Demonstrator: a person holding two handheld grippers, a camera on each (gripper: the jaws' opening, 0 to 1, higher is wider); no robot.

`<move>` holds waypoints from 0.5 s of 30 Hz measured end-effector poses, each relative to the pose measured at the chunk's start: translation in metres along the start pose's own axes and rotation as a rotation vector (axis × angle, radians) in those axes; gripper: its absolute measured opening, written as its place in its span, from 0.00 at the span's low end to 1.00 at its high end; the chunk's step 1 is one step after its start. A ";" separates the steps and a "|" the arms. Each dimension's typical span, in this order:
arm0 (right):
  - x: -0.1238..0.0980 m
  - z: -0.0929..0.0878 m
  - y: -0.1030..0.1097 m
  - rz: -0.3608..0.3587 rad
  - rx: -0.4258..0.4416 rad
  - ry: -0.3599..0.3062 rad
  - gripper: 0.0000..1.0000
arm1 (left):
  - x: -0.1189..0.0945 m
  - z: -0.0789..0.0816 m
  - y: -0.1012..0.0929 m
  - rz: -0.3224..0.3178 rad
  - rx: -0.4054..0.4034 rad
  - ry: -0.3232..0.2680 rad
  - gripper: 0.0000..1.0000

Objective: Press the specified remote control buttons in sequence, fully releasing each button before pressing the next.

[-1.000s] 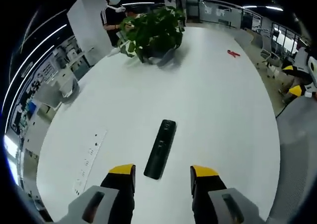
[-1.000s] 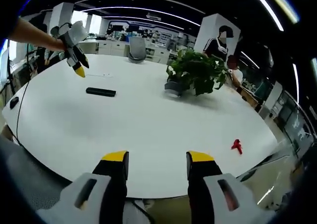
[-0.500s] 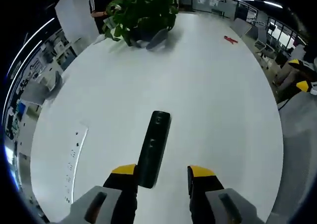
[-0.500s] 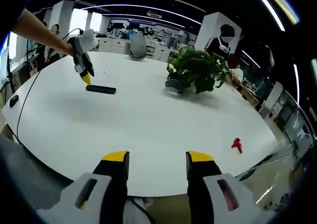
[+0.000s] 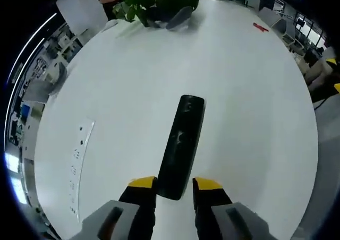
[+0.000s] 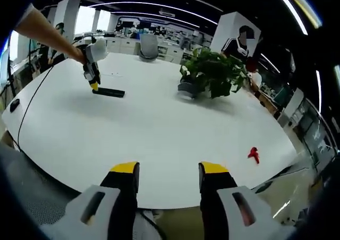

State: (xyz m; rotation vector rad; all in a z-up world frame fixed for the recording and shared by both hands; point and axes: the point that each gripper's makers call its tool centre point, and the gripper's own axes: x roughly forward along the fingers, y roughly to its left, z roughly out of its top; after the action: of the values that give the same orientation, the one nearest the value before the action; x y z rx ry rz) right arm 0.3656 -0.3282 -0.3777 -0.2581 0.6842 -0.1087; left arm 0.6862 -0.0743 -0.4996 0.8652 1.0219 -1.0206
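A potted plant (image 5: pixel 159 3) stands near the far edge of the white tabletop (image 5: pixel 255 102); a small red thing (image 5: pixel 260 27) lies well apart from it, near another edge, and a flat white strip (image 5: pixel 78 168) lies by the left edge; nothing lies between these and the remote (image 5: pixel 181 146). The remote is a long black bar, lying flat toward the middle of the tabletop, its near end between the yellow tips of the left gripper (image 5: pixel 175 186); the jaws are narrowly apart, and contact cannot be told. The right gripper view shows that gripper (image 6: pixel 93 84) from afar, tips down at the remote (image 6: pixel 108 92); the right gripper (image 6: pixel 168 170) hangs with jaws apart over the near edge; a chair (image 6: pixel 147 50) stands beyond the tabletop.
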 end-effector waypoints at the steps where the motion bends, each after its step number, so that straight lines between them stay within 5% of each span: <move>1: 0.000 0.000 0.000 0.000 0.000 0.001 0.46 | 0.002 0.000 -0.001 -0.004 0.005 0.000 0.21; 15: 0.002 -0.004 0.001 0.000 -0.015 0.026 0.46 | 0.018 0.000 0.000 -0.050 0.043 0.029 0.26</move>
State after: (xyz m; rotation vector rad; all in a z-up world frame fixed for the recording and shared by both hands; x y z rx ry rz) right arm 0.3648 -0.3287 -0.3823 -0.2719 0.7107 -0.1072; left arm 0.6895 -0.0789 -0.5165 0.8960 1.0538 -1.0779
